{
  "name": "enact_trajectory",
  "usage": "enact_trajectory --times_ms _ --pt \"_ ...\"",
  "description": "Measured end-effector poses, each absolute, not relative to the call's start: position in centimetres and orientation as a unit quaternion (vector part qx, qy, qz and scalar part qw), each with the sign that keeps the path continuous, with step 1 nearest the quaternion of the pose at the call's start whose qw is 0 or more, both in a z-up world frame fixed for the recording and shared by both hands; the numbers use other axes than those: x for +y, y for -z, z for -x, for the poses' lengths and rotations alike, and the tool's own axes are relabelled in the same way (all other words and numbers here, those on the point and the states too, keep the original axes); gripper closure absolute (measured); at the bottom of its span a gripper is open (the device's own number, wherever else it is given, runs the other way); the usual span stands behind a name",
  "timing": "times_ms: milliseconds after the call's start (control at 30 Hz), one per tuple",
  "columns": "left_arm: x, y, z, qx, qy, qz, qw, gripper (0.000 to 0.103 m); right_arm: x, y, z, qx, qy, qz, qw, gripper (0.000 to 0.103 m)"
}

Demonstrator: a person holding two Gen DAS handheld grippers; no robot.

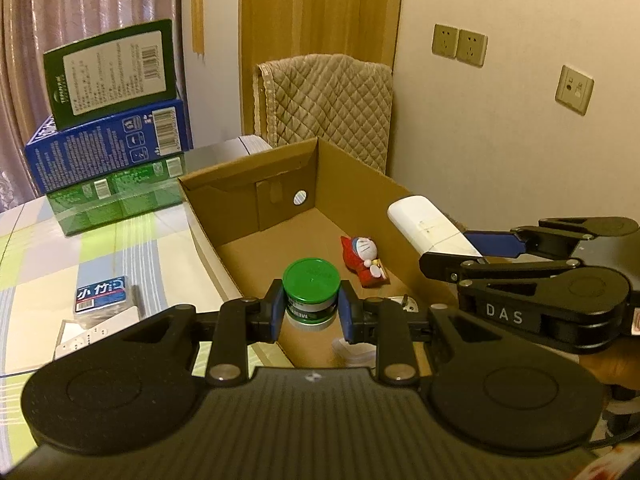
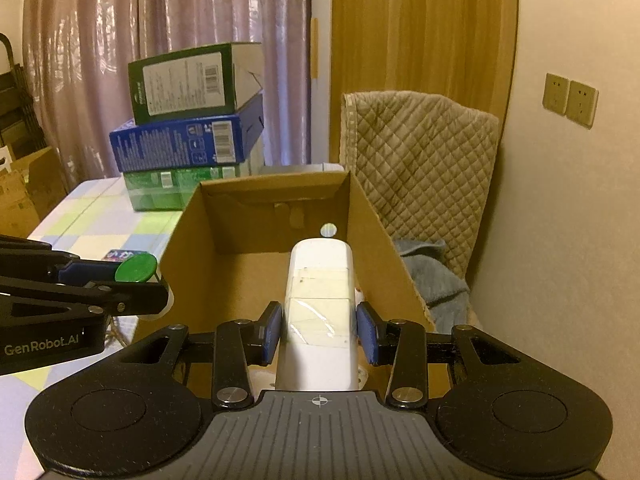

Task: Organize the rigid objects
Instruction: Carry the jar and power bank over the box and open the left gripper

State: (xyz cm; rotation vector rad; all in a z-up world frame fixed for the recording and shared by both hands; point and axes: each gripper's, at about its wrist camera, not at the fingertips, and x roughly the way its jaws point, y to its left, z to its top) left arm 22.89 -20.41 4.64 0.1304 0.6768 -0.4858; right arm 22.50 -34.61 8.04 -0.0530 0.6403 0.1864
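My left gripper is shut on a small jar with a green lid and holds it over the near end of an open cardboard box. My right gripper is shut on a white oblong device and holds it over the same box. The right gripper also shows in the left wrist view, at the box's right wall. A red and white toy figure lies on the box floor. The jar's lid also shows in the right wrist view.
Three stacked cartons stand on the checked tablecloth left of the box. A small blue card pack and a white remote lie near the front left. A quilted chair back stands behind the box, by the wall.
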Motion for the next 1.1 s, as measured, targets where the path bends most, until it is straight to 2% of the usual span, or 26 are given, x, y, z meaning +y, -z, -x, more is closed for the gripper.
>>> enact_trajectory --times_ms 667,1100 --pt "-21.5 -2.0 -25.3 0.348 0.238 -0.069 0.904 0.080 -35.4 -5.6 -24.0 0.347 -0.096 0.005 0.933 0.066" --pt "-20.0 -3.3 -25.2 0.338 0.227 -0.048 0.912 0.077 -34.5 -5.5 -24.1 0.349 -0.100 0.006 0.932 0.066"
